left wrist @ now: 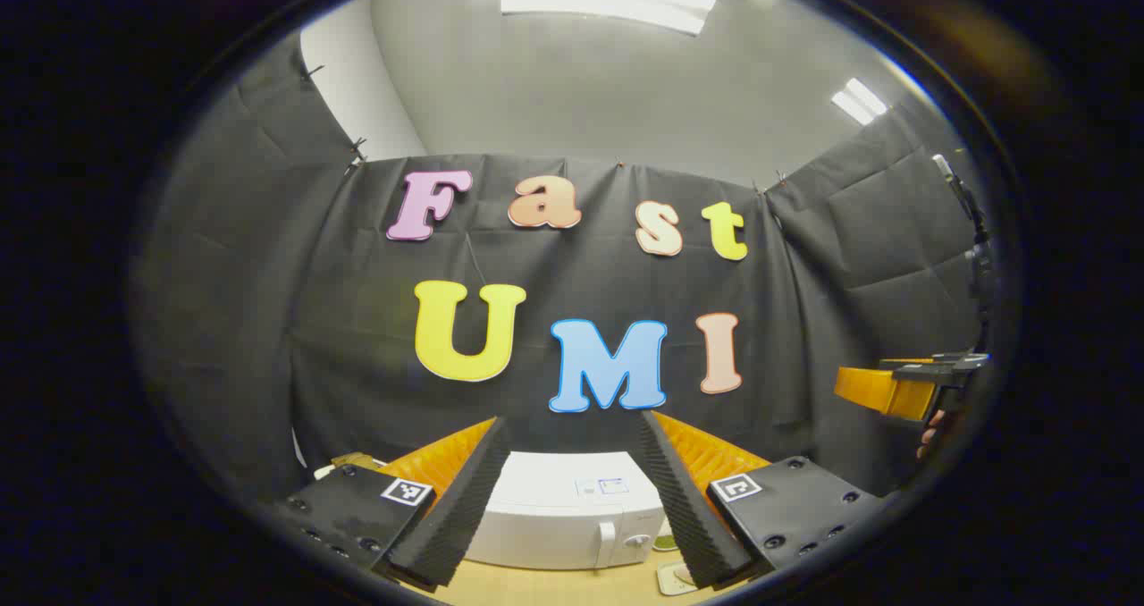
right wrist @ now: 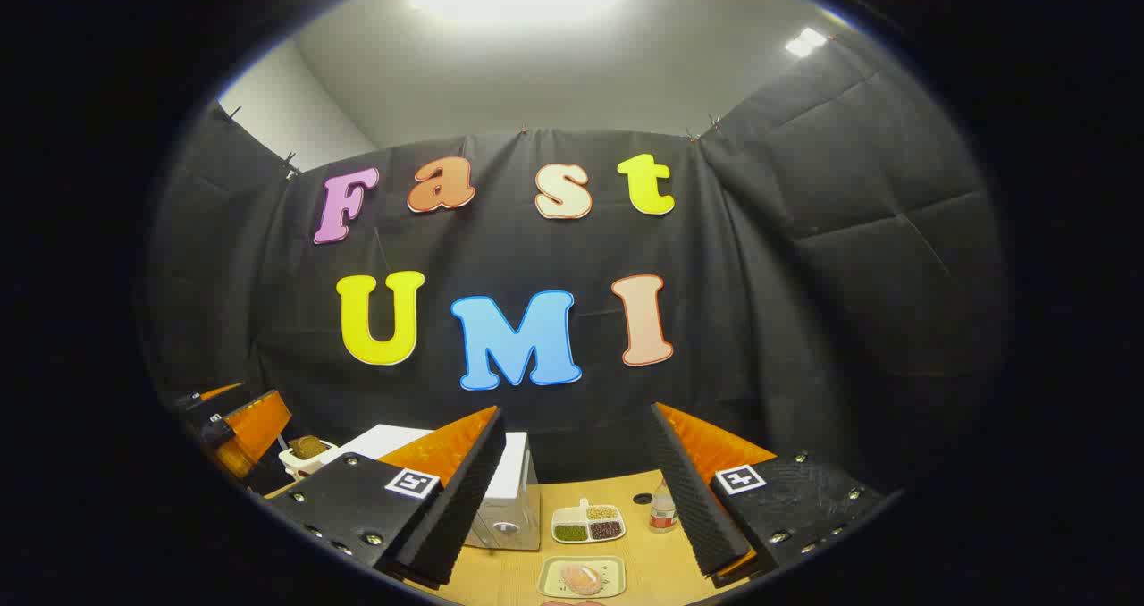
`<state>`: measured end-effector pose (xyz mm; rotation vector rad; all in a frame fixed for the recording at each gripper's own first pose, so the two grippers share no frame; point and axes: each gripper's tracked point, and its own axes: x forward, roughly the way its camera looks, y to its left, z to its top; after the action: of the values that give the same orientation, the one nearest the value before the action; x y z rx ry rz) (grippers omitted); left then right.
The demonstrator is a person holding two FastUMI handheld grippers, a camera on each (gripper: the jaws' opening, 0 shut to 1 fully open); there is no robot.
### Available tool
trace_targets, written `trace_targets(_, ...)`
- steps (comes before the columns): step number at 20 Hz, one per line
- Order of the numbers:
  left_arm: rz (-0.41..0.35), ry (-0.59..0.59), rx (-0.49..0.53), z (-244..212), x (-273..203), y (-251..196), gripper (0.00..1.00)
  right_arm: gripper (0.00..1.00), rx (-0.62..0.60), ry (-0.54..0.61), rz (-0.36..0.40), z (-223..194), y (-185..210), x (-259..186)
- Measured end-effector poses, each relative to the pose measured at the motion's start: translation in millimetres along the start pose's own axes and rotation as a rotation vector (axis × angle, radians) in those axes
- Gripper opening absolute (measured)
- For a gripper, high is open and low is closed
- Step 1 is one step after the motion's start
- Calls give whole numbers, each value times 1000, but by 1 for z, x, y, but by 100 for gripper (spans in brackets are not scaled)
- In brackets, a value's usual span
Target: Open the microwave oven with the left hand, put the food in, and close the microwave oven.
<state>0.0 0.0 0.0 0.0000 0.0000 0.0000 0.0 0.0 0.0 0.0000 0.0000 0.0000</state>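
Pre-start pose, microwave door not opened yet.

Left gripper [left wrist: 572, 499] held up and back with fingers spread wide, nothing between them, aimed straight at the white microwave [left wrist: 565, 521] on the table [left wrist: 536, 585] at about 6 o'clock in the left gripper view, lined up for the handle [left wrist: 607, 542] on the door's right side, probably. Door looks closed, though hard to be sure that low in the fisheye. Right gripper [right wrist: 572, 503] likewise spread wide and empty, hanging back over the food side: pinkish food on a small tray [right wrist: 582, 577] at 6 o'clock in the right gripper view, sectioned dish of beans [right wrist: 587, 525] just behind it, small bottle [right wrist: 661, 509] beside that, microwave off toward 7 o'clock. Sensible split, left for the door, right parked near the food.
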Motion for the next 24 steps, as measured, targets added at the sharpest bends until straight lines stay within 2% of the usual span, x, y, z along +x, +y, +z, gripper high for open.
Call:
trace_targets(5,-3,-6,3,3,-12,18,99,96,-33,-5,-17,-4,12,-12)
trace_targets(15,-19,-8,13,10,-34,50,96,96,-29,9,-44,-17,36,-24)
trace_targets(20,-33,-10,10,-9,-24,33,97,96,-28,12,-38,-19,30,-15)
trace_targets(24,-66,35,13,-54,2,-1,97,96,-41,15,-5,-22,20,-4)
